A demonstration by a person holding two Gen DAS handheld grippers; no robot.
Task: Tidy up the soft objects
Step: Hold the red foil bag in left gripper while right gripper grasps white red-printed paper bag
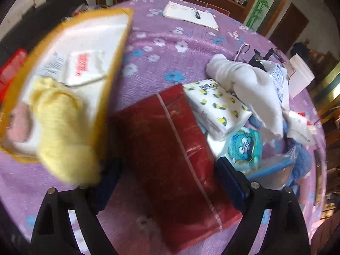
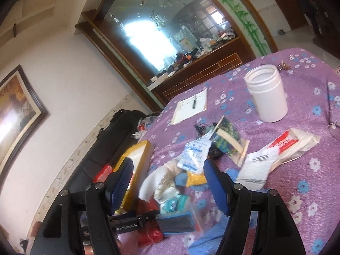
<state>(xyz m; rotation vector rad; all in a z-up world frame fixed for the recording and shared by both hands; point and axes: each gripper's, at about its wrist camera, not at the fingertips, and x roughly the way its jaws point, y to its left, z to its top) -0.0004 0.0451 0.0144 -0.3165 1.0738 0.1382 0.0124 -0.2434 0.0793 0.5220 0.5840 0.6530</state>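
The left tool (image 1: 167,170) points steeply down over a red packet (image 1: 167,148) that lies flat on the bench (image 1: 165,48), which wears a purple flowered cloth. The packet is the landmark here. On one side of it sits a yellow-rimmed tray (image 1: 119,48), blurred in the left wrist view, with a white pack and a yellow knitted piece (image 1: 61,125) already inside. On its other side lies the loose pile: a lemon-print tissue pack (image 1: 221,108) touching the packet's edge, a white cloth (image 1: 252,80) draped over that pack, and a small blue cartoon pack (image 1: 244,146) just below it.

The step in hand looks like a pick of the red packet for the tray. To do it well, I would centre the 2 fingers across the packet's narrow width, come down square so both pads meet its long edges together, and close gently, since the packet is soft and its plastic wrap looks slippery. The lemon-print pack should stay clear of the pad (image 1: 231,182) nearest it.

The left tool stands wide, fingers either side of the packet, gripping nothing; I cannot tell whether a pad brushes the wrap.

The right tool (image 2: 167,180) hovers above the pile beyond the packet, its blue pads (image 2: 122,182) well apart and nothing between them.
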